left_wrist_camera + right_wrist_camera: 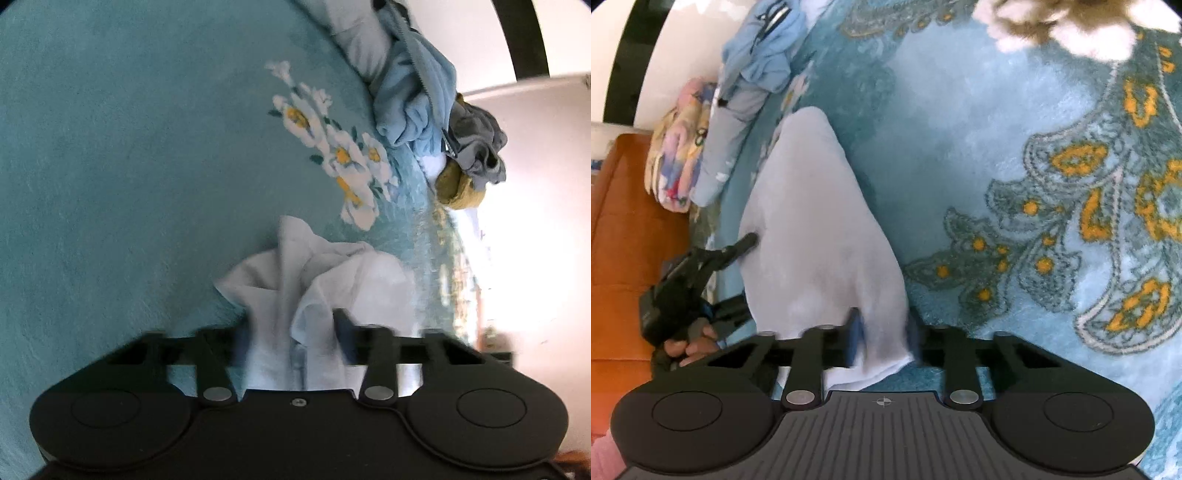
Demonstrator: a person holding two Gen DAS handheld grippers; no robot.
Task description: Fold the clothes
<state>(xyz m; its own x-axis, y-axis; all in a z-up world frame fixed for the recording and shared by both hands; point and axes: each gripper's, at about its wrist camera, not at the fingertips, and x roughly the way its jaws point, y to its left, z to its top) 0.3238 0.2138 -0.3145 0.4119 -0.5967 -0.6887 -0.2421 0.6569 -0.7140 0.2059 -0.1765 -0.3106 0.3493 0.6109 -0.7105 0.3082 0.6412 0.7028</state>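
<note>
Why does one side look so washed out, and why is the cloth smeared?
Left wrist view: strong backlight blows out the right edge, and the white garment blurs near the fingers. Right wrist view: even light, fisheye bending the patterned carpet.

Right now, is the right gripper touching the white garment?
Touching. The right wrist view shows the white garment pinched between the right gripper fingers, cloth bunched at the pads with no gap.
</note>
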